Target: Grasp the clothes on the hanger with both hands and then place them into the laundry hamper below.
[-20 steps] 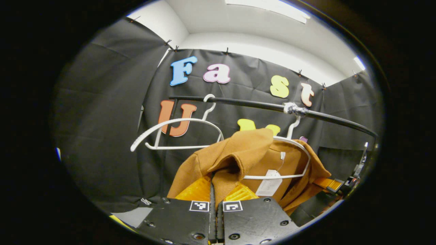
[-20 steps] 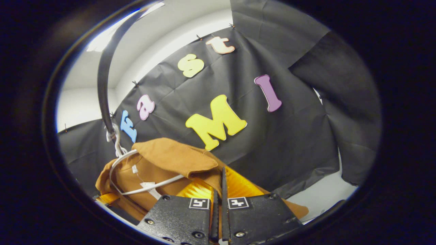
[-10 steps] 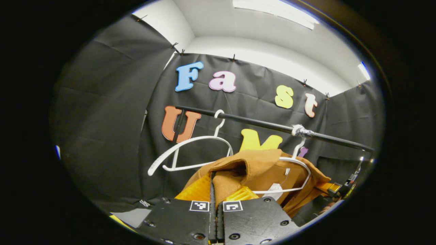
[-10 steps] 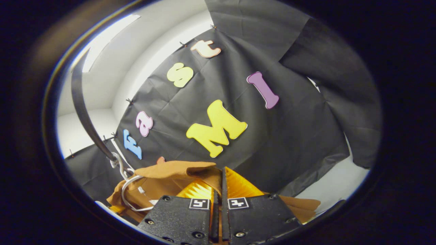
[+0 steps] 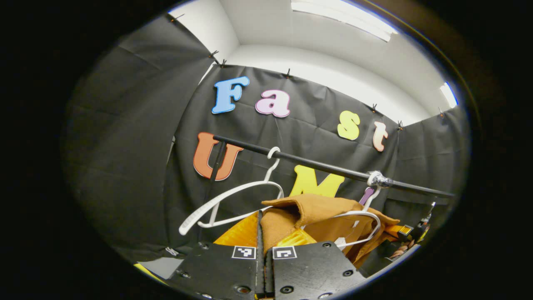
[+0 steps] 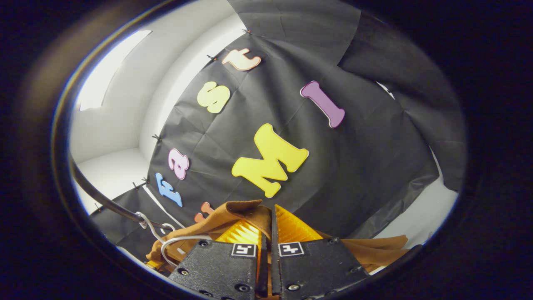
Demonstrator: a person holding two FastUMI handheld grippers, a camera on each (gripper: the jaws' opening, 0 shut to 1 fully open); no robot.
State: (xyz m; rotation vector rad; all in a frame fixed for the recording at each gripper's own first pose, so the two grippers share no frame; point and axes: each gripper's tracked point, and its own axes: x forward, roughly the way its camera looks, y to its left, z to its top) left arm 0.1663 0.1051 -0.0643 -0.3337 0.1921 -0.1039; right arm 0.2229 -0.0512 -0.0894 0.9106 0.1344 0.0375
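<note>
A: How far is the task now?

B: The grasping part looks done. The left gripper (image 5: pixel 261 233) has its jaws closed almost fully, with a fold of the brown garment (image 5: pixel 316 208) pinched between them. The right gripper (image 6: pixel 268 229) is the same: jaws nearly together, brown cloth clamped in the narrow gap.

A: And the garment is off the hanger?

B: Not completely, it seems. In the left gripper view the white hanger (image 5: pixel 362 227) sits inside the neck of the garment, and its hook is on the black rail (image 5: pixel 325 166). A second hanger (image 5: pixel 233 200), bare, hangs beside it on the same rail. So the cloth must be freed and then lowered; the laundry hamper cannot be judged from here.

A: How does the garment look?

B: It is a thick brown piece, like a jacket, with a wide collar folded over. It is bunched between the two grippers, low under the rail, and a white tag (image 5: pixel 340 241) hangs inside the neck. In the right gripper view its edge spreads out to the side.
</note>
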